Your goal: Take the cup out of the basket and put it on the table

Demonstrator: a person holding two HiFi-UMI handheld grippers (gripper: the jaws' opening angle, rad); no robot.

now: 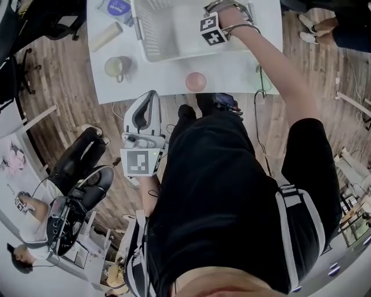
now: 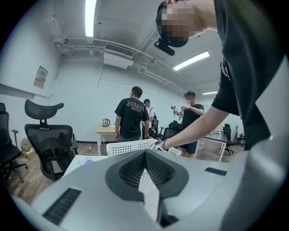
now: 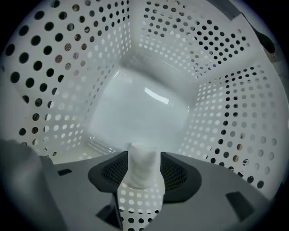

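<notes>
A small white cup [image 3: 143, 169] lies inside the white perforated basket [image 3: 67, 67], right between the dark pads of my right gripper [image 3: 143, 158]. The jaws stand wide and I see no pad pressing on it, though the gaps are slim. From the head view, the right gripper [image 1: 223, 20] reaches down into the basket [image 1: 139, 29] at the far side of the white table [image 1: 174, 72], and the cup is hidden there. My left gripper [image 1: 149, 101] hangs shut and empty just below the table's near edge, its closed jaws [image 2: 145, 155] pointing over the basket [image 2: 131, 146].
On the table stand a pale green mug [image 1: 116, 66], a pink round thing [image 1: 195, 81], a cream roll [image 1: 105, 36] and a blue packet [image 1: 119, 7]. A black office chair [image 2: 47, 140] stands at the left. Three people [image 2: 131, 119] stand at the back of the room.
</notes>
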